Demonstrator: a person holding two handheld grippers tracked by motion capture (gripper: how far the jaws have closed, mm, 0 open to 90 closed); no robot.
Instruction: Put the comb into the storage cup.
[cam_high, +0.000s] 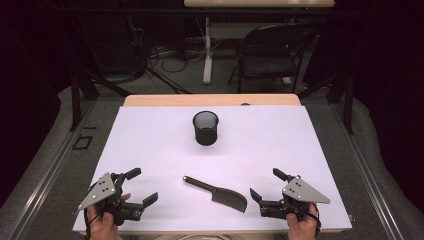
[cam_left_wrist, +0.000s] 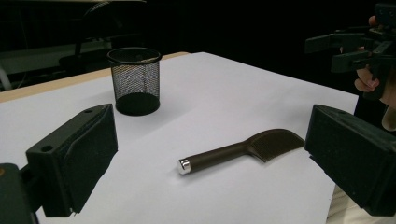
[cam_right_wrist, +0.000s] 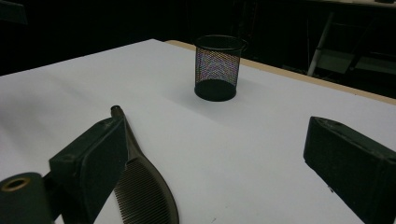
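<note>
Two hands come in at the bottom of the high view, and each one holds a gripper. On the left side sits the left gripper, held just over the near edge of the white table. Its jaws stand wide apart and nothing is between them. On the other side sits the right gripper, also close to the near edge. Its jaws are wide apart too, and they hold nothing. Between the two grippers lies a dark comb, flat on the white top. Neither gripper touches it. Its thin handle points to the left and a little away from the person, and the wide part with the teeth is nearer the right gripper. In the left gripper view, the comb lies ahead between the two black jaws, with a shiny tip on the end of its handle. Farther back, near the middle of the table, stands a black mesh cup. It is upright and well apart from the comb.
</note>
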